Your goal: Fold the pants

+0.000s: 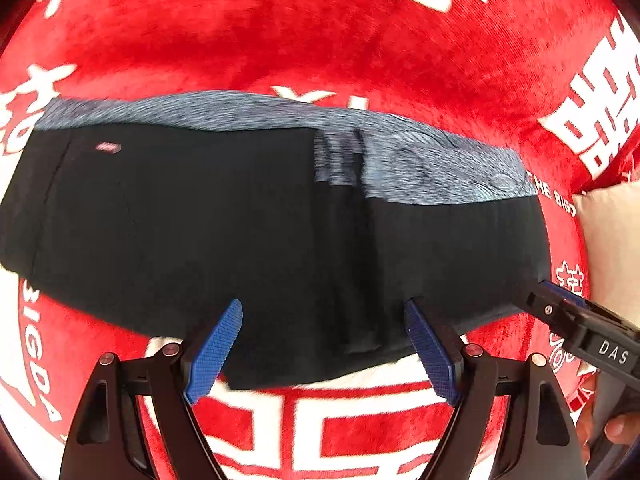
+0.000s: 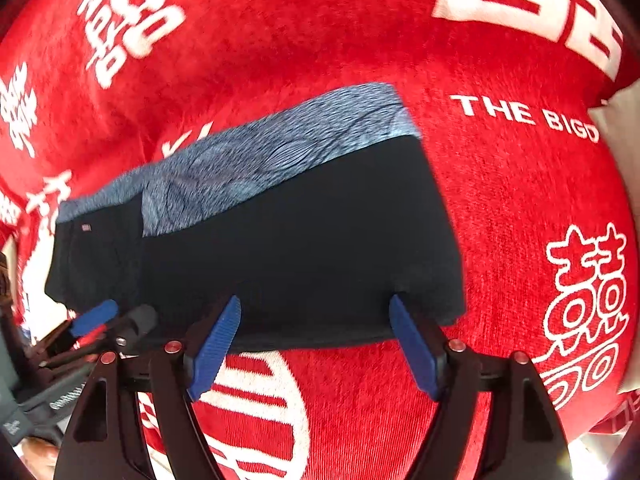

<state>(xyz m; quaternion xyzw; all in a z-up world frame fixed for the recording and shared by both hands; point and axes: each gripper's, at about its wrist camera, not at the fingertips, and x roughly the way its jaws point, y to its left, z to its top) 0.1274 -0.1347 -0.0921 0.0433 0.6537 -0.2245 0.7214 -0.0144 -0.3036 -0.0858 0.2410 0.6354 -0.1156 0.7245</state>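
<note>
The black pants [image 1: 224, 232] with a grey-blue patterned waistband [image 1: 432, 168] lie folded flat on a red blanket. My left gripper [image 1: 322, 316] is open, its blue pads either side of the pants' near edge. The right gripper [image 1: 560, 304] shows at the right, at the pants' near right corner. In the right wrist view the pants [image 2: 304, 240] lie ahead, and my right gripper [image 2: 316, 312] is open at their near edge. The left gripper [image 2: 96, 316] shows at the lower left beside the pants' left end.
The red blanket [image 1: 360, 48] with white characters and letters covers the whole surface, also in the right wrist view [image 2: 520, 208]. A pale cushion [image 1: 612, 240] lies at the right edge. A hand [image 1: 616, 432] shows at the lower right.
</note>
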